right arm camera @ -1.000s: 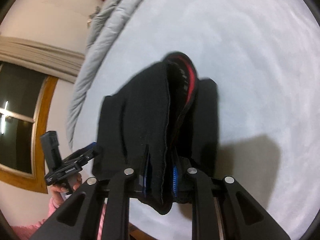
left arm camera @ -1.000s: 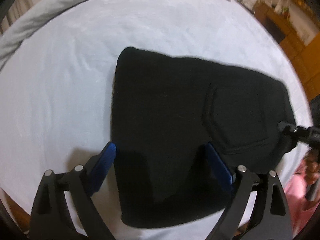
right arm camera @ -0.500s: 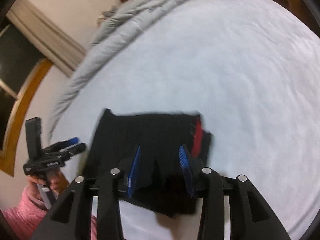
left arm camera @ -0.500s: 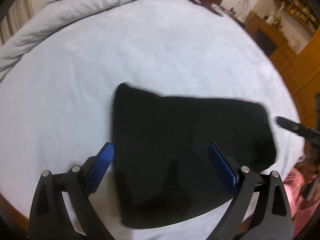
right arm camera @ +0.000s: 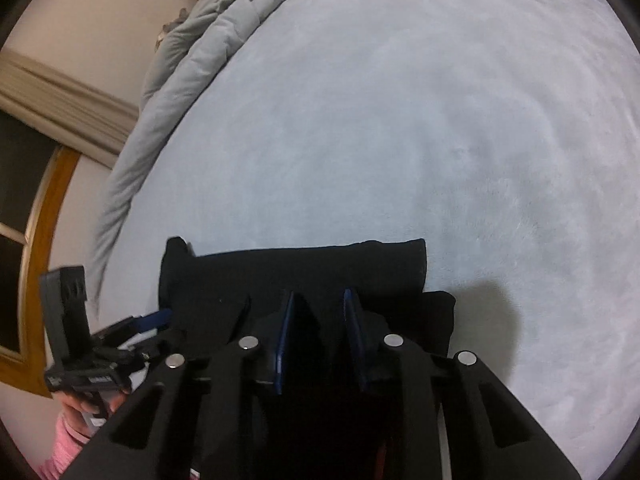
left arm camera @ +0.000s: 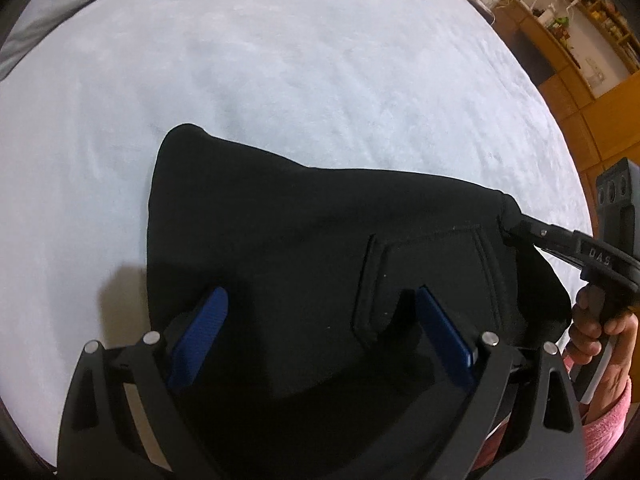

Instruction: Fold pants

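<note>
Near edge of pants (left arm camera: 304, 248) hidden behind left gripper (left arm camera: 320, 332); person's sleeve (left arm camera: 604, 420) (pink) cut off.

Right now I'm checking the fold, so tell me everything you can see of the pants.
The pants are black, soft knit, folded into a compact block on the pale bed. A stitched pocket faces up. The right gripper, its jaws closing, has one corner between them; the left gripper hangs open over the near edge.
</note>
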Motion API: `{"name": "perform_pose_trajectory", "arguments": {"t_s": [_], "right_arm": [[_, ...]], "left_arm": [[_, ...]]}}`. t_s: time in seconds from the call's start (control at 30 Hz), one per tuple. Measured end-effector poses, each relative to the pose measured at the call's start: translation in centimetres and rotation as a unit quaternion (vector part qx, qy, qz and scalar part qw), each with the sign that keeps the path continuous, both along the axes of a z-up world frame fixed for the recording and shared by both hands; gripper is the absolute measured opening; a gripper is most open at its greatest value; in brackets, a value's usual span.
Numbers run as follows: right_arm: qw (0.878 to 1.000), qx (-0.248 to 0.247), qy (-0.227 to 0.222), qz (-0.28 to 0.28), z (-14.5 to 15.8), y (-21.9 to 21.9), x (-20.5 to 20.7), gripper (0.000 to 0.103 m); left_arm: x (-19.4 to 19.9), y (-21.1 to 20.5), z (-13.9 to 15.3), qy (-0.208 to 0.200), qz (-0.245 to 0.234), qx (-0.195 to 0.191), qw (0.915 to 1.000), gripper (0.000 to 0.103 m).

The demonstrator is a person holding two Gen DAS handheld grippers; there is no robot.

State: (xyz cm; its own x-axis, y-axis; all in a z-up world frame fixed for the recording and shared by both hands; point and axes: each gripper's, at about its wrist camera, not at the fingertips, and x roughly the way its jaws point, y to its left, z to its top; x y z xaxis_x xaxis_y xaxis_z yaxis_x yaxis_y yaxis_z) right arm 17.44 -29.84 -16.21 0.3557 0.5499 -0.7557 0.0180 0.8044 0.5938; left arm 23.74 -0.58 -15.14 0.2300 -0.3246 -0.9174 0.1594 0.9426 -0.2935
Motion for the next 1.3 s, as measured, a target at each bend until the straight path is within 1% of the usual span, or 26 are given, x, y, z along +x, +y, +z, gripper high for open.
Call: {"name": "perform_pose_trajectory", "arguments": {"t_s": [0.03,0.1,0.13,0.17,0.27,0.4,0.43,0.5,0.57,0.63,0.7,0.73,0.8,0.87,0.93,1.0,1.07,1.13,1.17,1.2,1.27,1.3], "right_arm": [[1.0,0.002,-0.005,0.001,0.5,0.0,-0.4,0.026],[1.0,0.005,-0.025,0.006,2.3,-0.3,-2.0,0.035],[0.999,-0.002,-0.034,0.009,3.0,-0.3,-2.7,0.042],[0.999,-0.015,-0.046,0.016,4.0,-0.1,-3.8,0.045],[0.997,-0.014,-0.057,0.045,4.9,0.0,-6.5,0.045],[0.997,-0.026,-0.042,0.061,4.3,0.2,-8.8,0.045],[0.997,-0.03,-0.037,0.06,3.9,0.1,-9.1,0.045],[0.998,-0.04,-0.023,0.053,2.9,-0.2,-9.4,0.041],[0.997,-0.058,-0.012,0.053,1.9,-0.1,-9.5,0.035],[0.996,-0.066,-0.008,0.058,1.0,0.2,-9.4,0.035],[0.996,-0.07,-0.009,0.06,1.3,0.4,-9.3,0.035],[0.996,-0.068,-0.014,0.061,1.7,0.3,-9.4,0.035],[0.997,-0.055,-0.025,0.058,2.7,-0.2,-9.6,0.041],[0.997,-0.054,-0.033,0.041,3.5,-1.5,-9.8,0.066],[0.998,-0.054,-0.031,0.028,3.4,-2.5,-9.5,0.068],[0.999,-0.033,-0.011,0.011,2.3,-3.5,-8.8,0.068],[1.0,-0.003,0.019,0.009,0.5,-3.9,-7.9,0.07],[0.999,0.007,0.037,0.011,-0.8,-3.7,-7.3,0.072],[0.999,0.014,0.047,0.012,-1.6,-3.6,-7.1,0.073],[0.998,0.023,0.055,0.011,-2.3,-3.6,-7.0,0.074],[0.996,0.049,0.069,0.007,-3.6,-3.8,-6.8,0.077],[0.996,0.058,0.072,0.007,-4.0,-3.9,-6.8,0.078]], "left_arm": [[-0.1,0.2,0.6,-0.002,0.004,0.0,1.0,0.094],[-0.7,0.6,1.5,-0.014,0.015,0.008,0.9998,0.094],[-1.4,0.8,2.1,-0.025,0.017,0.012,0.9995,0.094],[-2.0,0.5,2.3,-0.03,0.016,0.011,0.9994,0.094],[-4.3,0.3,3.0,-0.041,0.012,0.008,0.9991,0.094],[-6.9,1.0,2.9,-0.037,0.006,0.008,0.9993,0.094],[-7.4,1.1,2.7,-0.036,0.004,0.012,0.9993,0.094],[-8.0,1.0,1.9,-0.037,-0.002,0.026,0.999,0.094],[-8.2,0.6,1.2,-0.04,-0.011,0.041,0.9983,0.094],[-8.2,-0.1,0.5,-0.043,-0.021,0.058,0.9972,0.094],[-8.2,-0.1,0.6,-0.042,-0.023,0.064,0.9968,0.094],[-8.1,0.0,1.0,-0.043,-0.02,0.061,0.9971,0.094],[-8.2,0.8,2.3,-0.05,-0.012,0.05,0.9974,0.094],[-8.0,2.5,3.6,-0.063,0.003,0.039,0.9973,0.094],[-7.3,4.5,3.7,-0.053,0.021,0.03,0.9979,0.094],[-6.1,6.5,2.3,-0.019,0.044,0.026,0.9985,0.094],[-5.3,7.7,1.2,0.005,0.054,-0.002,0.9985,0.094],[-4.7,8.6,-0.1,0.034,0.067,-0.033,0.9967,0.094],[-4.4,8.8,-0.8,0.048,0.064,-0.052,0.9954,0.094],[-4.3,8.9,-1.2,0.055,0.064,-0.06,0.9946,0.094],[-4.0,8.6,-1.6,0.056,0.059,-0.07,0.9943,0.094],[-3.9,8.3,-1.7,0.056,0.048,-0.077,0.9943,0.094]]}}
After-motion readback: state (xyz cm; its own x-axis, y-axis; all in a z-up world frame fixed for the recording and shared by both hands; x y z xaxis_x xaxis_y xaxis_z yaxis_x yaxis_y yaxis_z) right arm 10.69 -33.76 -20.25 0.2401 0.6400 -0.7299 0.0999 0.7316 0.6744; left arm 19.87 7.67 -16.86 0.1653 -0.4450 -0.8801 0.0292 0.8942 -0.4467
